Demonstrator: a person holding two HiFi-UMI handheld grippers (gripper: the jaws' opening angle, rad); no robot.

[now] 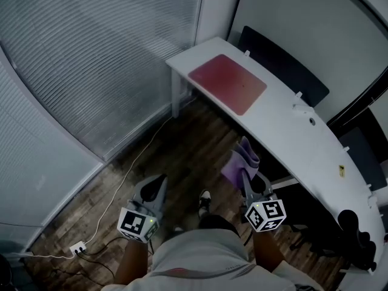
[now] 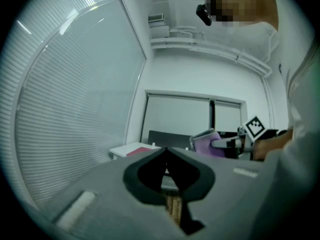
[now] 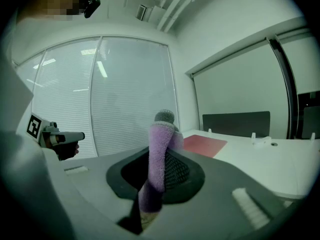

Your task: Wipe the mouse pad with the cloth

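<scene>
A red mouse pad [image 1: 227, 82] lies on the white desk [image 1: 291, 132], toward its far left end; it also shows in the right gripper view as the mouse pad [image 3: 204, 145] and faintly as the mouse pad [image 2: 141, 150]. My right gripper [image 1: 247, 177] is shut on a purple cloth [image 1: 240, 160], which stands folded between the jaws as the cloth [image 3: 159, 159]. It hangs in the air short of the desk's near edge. My left gripper [image 1: 151, 190] is held low over the floor with its jaws together and nothing in them.
A dark partition panel [image 1: 282, 65] stands behind the desk. Window blinds [image 1: 91, 53] fill the left wall. A white cable [image 1: 130, 168] runs over the wooden floor to a power strip [image 1: 77, 248]. A dark chair [image 1: 354, 232] sits at the right.
</scene>
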